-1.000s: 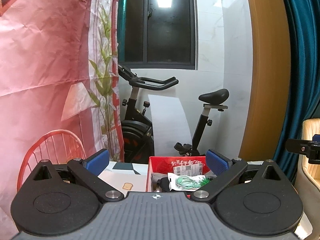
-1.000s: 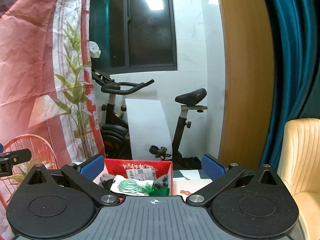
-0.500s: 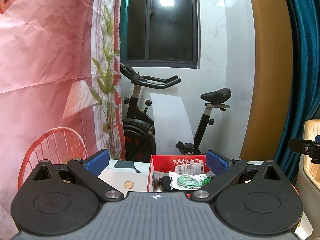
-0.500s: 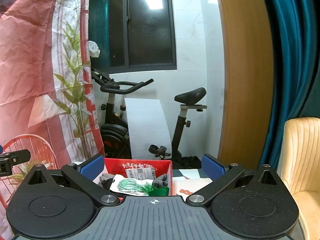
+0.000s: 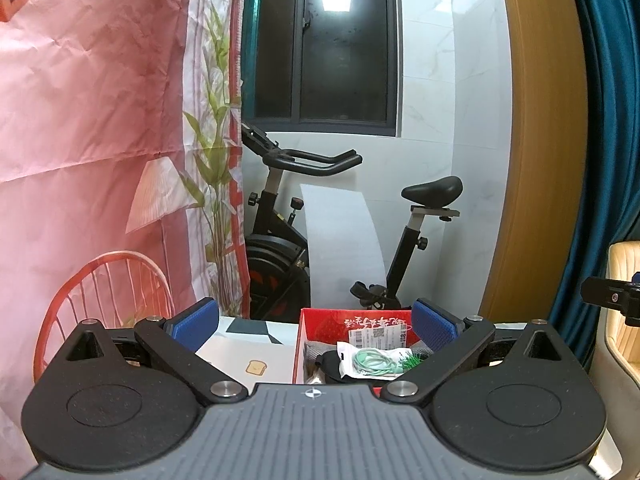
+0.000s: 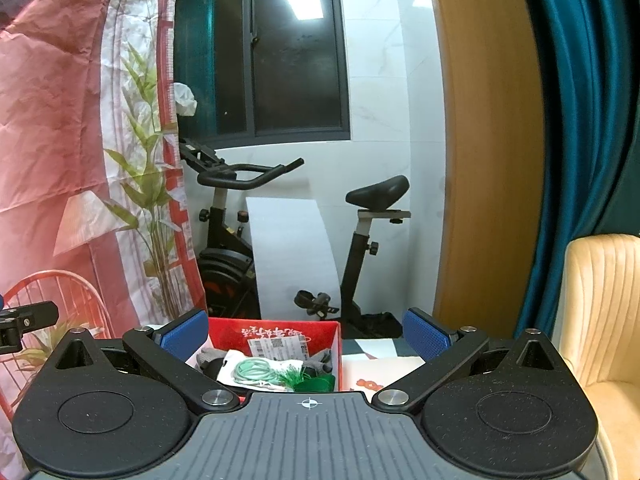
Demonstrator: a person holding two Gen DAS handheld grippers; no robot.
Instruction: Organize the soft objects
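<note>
Item 1. Left gripper (image 5: 316,320): we held it level and raised, jaws spread wide, nothing between the blue pads (image 5: 195,322). We judged this a ready pose ahead of a first pick, since no soft object was in either tool.

Item 2. Right gripper (image 6: 306,330): likewise spread wide and empty, carried beside the left one and facing the same way.

Item 3. Red box (image 5: 360,317): open-topped, printed lettering on its far inner wall. It sat on the white table (image 5: 240,356), just ahead of and below both tools; ahead-right of centre for the left gripper, ahead-left of centre (image 6: 276,326) for the right. We took it for the bin holding the goods to sort.

Item 4. Contents, piled loosely:
- coil of mint-green cord (image 6: 256,372) in a clear packet, uppermost
- green tufted item (image 6: 310,378), toward the right gripper's midline; its kind we could not tell
- grey knitted fabric (image 6: 208,357), possibly gloves, at the left edge
- labelled paper packet (image 6: 278,346) against the far wall

Item 5. Background: exercise bike (image 5: 288,240) and a cream armchair (image 6: 600,300) well beyond the box, outside our reach.
</note>
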